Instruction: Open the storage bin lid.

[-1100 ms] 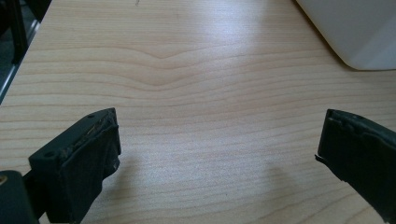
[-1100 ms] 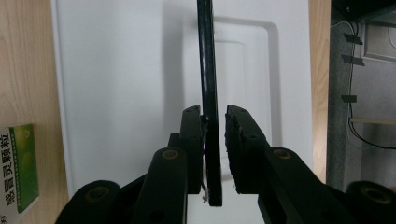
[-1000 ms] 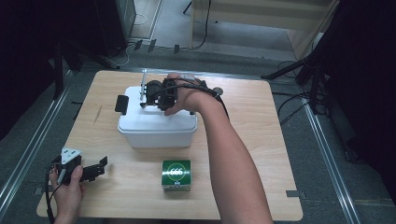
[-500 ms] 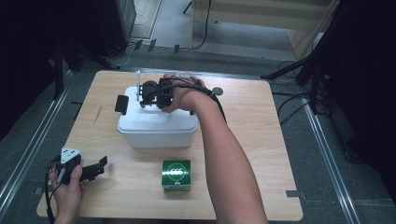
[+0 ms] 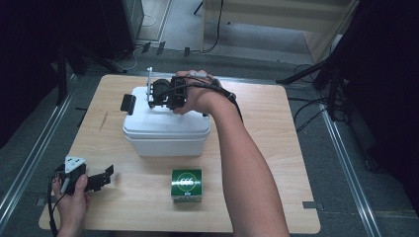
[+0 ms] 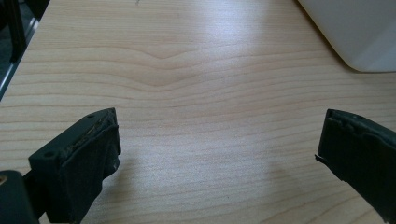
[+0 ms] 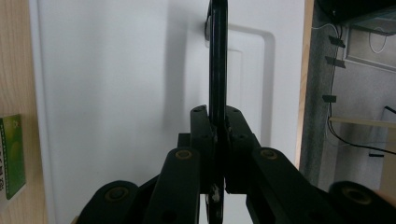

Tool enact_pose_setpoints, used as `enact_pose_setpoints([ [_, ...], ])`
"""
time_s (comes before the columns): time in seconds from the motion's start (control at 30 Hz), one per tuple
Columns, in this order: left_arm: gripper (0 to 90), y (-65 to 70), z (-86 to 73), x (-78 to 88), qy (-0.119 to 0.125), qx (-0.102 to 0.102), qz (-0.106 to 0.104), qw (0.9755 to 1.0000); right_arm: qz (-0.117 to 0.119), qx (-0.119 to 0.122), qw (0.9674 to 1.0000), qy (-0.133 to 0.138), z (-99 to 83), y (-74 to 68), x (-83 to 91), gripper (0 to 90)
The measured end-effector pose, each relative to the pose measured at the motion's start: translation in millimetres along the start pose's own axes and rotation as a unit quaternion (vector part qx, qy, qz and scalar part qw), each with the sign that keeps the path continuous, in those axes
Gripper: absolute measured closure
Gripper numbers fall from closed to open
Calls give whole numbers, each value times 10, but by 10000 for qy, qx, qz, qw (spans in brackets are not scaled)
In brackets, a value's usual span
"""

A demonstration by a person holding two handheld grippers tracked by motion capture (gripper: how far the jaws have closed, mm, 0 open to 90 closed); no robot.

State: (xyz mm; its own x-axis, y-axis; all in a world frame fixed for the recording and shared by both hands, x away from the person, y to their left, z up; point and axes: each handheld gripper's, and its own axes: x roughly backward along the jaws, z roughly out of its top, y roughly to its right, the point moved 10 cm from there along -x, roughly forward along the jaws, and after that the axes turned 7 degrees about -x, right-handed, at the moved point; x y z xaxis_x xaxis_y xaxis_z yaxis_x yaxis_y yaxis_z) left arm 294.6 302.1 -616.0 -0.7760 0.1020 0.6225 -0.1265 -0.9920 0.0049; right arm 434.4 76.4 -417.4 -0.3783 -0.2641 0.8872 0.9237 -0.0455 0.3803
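In the high view's upper middle, the right gripper sits over the white lidded box, its fingers clamped on the box's thin black handle, which stands edge-on between them. At lower left, the left gripper rests on the table, fingers spread wide with nothing between. A green carton lies below the box.

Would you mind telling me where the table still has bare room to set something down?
The widest bare patch of table is right of the white box, up to the person's forearm. Another lies between the left tongs and the green box. It is crowded on the white box's lid, where the right tongs grip its black handle.
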Motion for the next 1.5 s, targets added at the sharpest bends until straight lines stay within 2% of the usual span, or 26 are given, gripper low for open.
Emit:
enact_pose_setpoints([
  [0.27,0,0,3,6,28,-1,2,10000,-89,-54,9999,38,-26,60,148,855],
  [0.47,0,-1,5,5,44,-7,32,10000,-206,-109,9997,63,-126,126,289,854],
  [0.77,0,-11,8,9,65,12,66,10000,-315,-252,9991,-105,-489,208,445,854],
  [0.9,0,-12,7,10,56,-1,78,10000,-347,-242,9990,-118,-595,230,469,854],
  [1.07,0,-13,8,13,64,6,77,9999,-386,-454,9981,-167,-822,243,535,855],
  [1.17,0,-11,9,13,67,-8,81,9999,-401,-472,9980,-129,-883,256,550,854],
  [1.23,0,-9,9,11,65,-25,110,9999,-427,-553,9974,-172,-1020,273,576,855],
  [1.27,0,-7,11,11,76,-34,119,9999,-427,-553,9974,-172,-1020,273,576,855],
  [1.3,0,-6,13,9,86,-32,124,9999,-472,-627,9967,-224,-1124,284,599,855],
  [1.4,0,-5,13,11,91,-38,126,9999,-496,-685,9962,-221,-1223,298,618,854],
  [1.47,0,-5,13,13,97,-48,128,9999,-501,-799,9952,-245,-1374,299,637,855],
  [1.5,0,-5,13,13,97,-48,128,9999,-501,-799,9952,-245,-1374,299,637,855],
])
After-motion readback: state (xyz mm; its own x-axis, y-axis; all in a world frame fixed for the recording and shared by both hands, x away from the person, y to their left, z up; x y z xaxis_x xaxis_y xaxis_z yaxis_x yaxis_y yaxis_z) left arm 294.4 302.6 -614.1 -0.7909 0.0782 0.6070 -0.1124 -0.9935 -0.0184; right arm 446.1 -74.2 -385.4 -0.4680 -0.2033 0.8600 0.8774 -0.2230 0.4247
